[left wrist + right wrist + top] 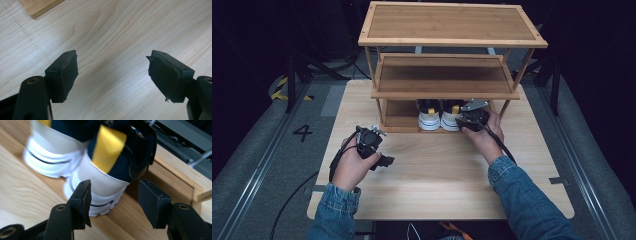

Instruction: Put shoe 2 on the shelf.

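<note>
Shoes (439,116): white soles, navy uppers, yellow heel tabs, paired on rack (452,40) bottom shelf, frame centre. Right gripper (113,202) released, jaws straddling the nearer heel without touching. Left gripper (112,75) released over bare table (437,170), lower left.

A single black numeral 4 (302,132) is painted on the grey floor (272,150), left of the tabletop (437,175), near its far left corner. No other text, brand or label can be read anywhere.
</note>
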